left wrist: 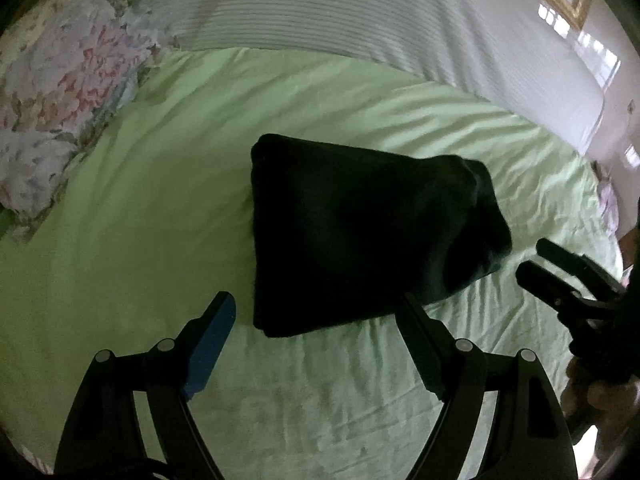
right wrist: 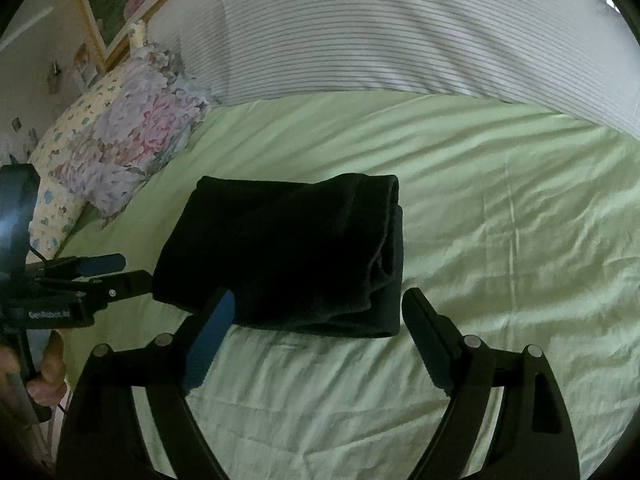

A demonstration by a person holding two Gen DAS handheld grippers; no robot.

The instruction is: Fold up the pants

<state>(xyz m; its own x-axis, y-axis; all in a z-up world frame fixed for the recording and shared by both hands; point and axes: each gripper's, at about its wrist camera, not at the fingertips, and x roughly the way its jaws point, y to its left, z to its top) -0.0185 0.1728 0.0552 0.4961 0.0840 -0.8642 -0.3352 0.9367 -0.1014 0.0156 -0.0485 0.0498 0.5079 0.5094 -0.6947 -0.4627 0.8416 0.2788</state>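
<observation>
The black pants lie folded into a compact rectangle on the light green bed sheet. They also show in the right wrist view. My left gripper is open and empty, hovering just short of the bundle's near edge. My right gripper is open and empty, just in front of the bundle's near right corner. The right gripper shows at the right edge of the left wrist view, near the bundle's right end. The left gripper shows at the left of the right wrist view, by the bundle's left edge.
A floral pillow lies at the left of the bed, also in the right wrist view. A white striped cover lies along the far side. A framed picture hangs on the wall. Green sheet surrounds the bundle.
</observation>
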